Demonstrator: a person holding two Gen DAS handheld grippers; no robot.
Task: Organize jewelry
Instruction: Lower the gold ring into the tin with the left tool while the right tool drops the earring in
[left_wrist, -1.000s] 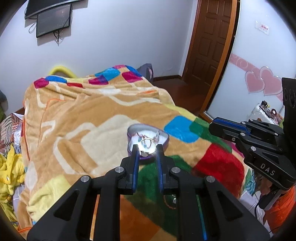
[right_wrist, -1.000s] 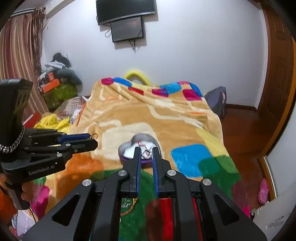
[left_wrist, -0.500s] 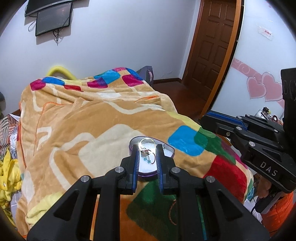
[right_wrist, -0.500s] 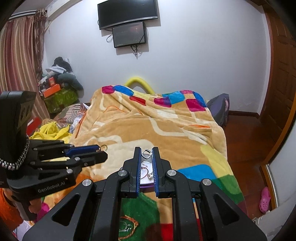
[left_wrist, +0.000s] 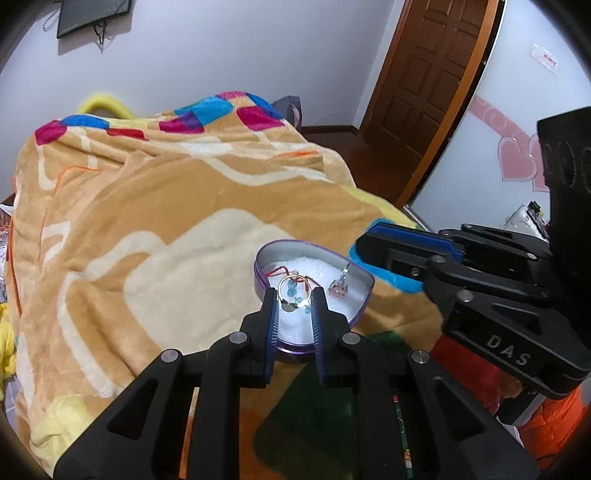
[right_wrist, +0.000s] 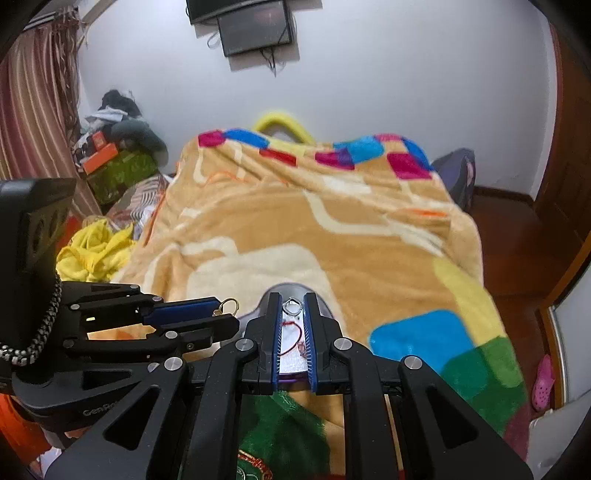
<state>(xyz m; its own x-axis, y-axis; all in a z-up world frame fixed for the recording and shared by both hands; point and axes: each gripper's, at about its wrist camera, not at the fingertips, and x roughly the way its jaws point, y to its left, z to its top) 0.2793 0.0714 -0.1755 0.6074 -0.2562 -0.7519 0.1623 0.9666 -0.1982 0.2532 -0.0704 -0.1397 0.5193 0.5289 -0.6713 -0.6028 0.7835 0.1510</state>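
A heart-shaped purple tin with white foam lining sits on the patterned blanket. Inside lie a red string bracelet and a pink-stone piece. My left gripper is shut on a gold ring, held just above the tin. The ring also shows in the right wrist view at the left gripper's tips. My right gripper is shut on a silver ring over the tin. In the left wrist view the right gripper hovers at the tin's right edge.
The blanket covers a bed. A yellow cloth and piled boxes lie at its left. A wooden door and bare floor are to the right. A screen hangs on the far wall.
Both grippers have moved forward and down toward the tin, which now looks larger and closer. Each still holds its ring.
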